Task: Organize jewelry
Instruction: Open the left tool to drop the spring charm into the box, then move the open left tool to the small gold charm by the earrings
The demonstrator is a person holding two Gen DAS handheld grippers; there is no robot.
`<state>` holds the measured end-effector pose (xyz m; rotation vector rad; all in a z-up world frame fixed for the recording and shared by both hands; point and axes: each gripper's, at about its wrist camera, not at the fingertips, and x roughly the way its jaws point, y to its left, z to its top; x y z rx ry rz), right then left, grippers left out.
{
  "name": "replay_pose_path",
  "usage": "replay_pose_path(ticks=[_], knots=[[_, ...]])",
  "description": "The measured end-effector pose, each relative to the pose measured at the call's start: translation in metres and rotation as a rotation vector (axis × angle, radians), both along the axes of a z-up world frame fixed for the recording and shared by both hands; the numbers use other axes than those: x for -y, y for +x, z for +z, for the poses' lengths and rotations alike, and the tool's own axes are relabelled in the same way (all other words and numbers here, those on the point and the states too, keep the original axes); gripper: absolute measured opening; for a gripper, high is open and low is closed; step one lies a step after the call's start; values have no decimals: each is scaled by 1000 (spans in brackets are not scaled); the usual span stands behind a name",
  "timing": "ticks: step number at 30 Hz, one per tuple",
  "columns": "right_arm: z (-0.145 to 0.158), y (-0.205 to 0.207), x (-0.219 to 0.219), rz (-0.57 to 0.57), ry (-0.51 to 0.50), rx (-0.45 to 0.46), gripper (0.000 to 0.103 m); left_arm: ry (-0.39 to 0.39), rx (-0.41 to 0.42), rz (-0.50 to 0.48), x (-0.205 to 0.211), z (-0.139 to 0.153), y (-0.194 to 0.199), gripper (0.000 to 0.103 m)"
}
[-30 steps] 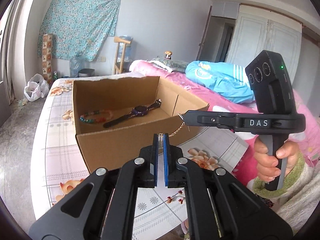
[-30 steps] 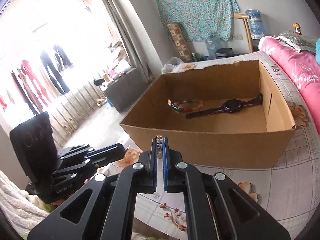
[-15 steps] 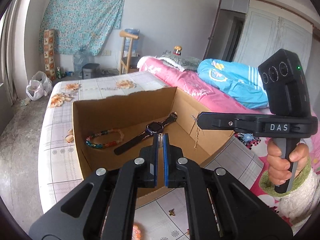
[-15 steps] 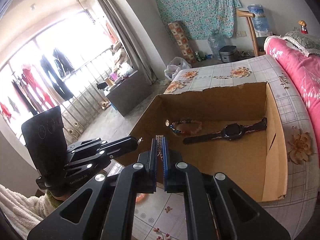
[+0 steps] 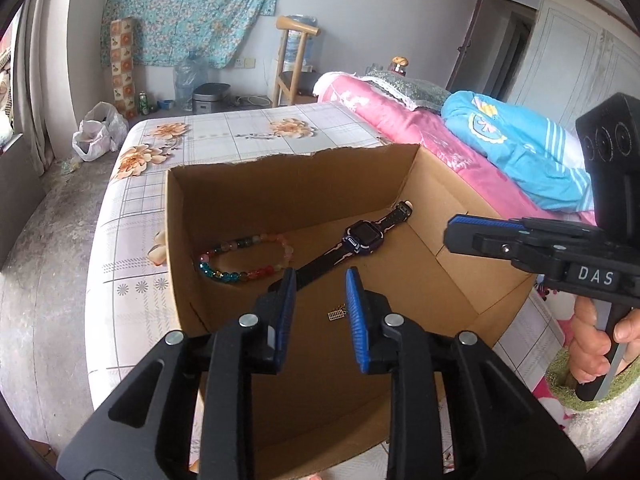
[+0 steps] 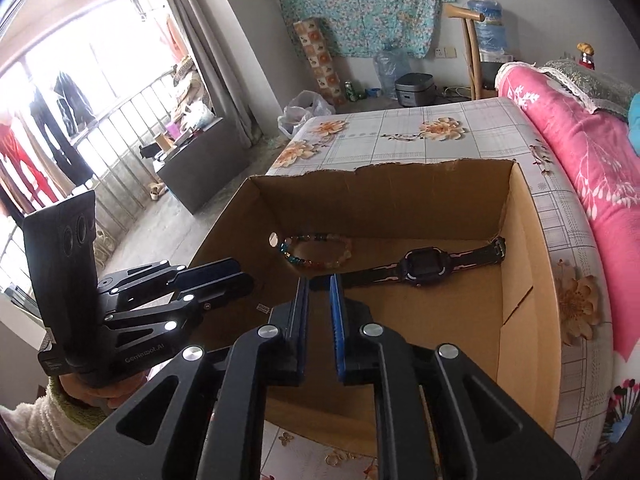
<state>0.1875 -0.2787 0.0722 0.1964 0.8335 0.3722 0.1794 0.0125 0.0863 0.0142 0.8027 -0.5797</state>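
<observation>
- While my left gripper (image 5: 320, 280) hovered over the open brown cardboard box (image 5: 448, 280), its blue-padded jaws had just been opening and stood apart with nothing between them.
- Seen through that gap in the left wrist view, the thin gold chain with a small grid-shaped charm (image 5: 335, 315) lay loose on the box floor, touching neither pad.
- Further in, the bracelet of mixed coloured glass beads (image 5: 244, 256) lay near the left wall, and the dark purple wristwatch with a black strap (image 5: 362, 238) stretched diagonally just beside it.
- At the right of that view my right gripper (image 5: 454, 234) reached over the box's right wall, its handle held in my right hand (image 5: 592, 354).
- From the right wrist view, my right gripper (image 6: 319, 280) had also just been opening; its jaws showed a narrow gap, empty.
- There the beaded bracelet (image 6: 316, 250) and the wristwatch (image 6: 424, 266) lay on the floor toward the far wall.
- My left gripper (image 6: 244, 276) reached in over the box's left wall, and the small charm (image 6: 263, 308) showed on the floor just beside its tips.
- Under the box (image 6: 520, 300) lay the flowered checked bedsheet (image 6: 420, 136).
</observation>
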Motion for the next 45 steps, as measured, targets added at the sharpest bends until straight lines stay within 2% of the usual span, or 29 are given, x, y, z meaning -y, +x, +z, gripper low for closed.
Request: replay_pose_path(ticks=[3,9,12,15,18,22,26,30,34,37,45], knots=[[7,-23,10,-26,14,41,24,-21,42,10,-11,12,-16,31],[16,-80,20,-46,54,129,24,-93,120,-39,-29,27,-71,49],[12,-107,21,-52,66,157,25,-138,114,-86,-35,20,-99,56],[-3,-129,19,-61,78,142,28,-124,80,-126,-30,3,-122,59],[-34,-140,16,-80,85,52,28,-61,48,-133,-17,-21,-138,60],[-80,-145,5,-100,32,-85,28,-5,-25,-111,2,-60,-143,60],[-103,-149,0,-122,-8,-138,28,87,-20,-85,15,-86,-146,58],[-111,-147,1,-140,-17,-141,28,126,25,-94,23,-96,-147,44],[-113,-144,1,-152,-4,-136,28,138,16,-119,31,-101,-137,31],[-111,-143,2,-159,3,-131,28,150,1,-145,37,-105,-132,29],[-113,-150,5,-168,37,-121,28,207,51,-164,50,-106,-135,27]])
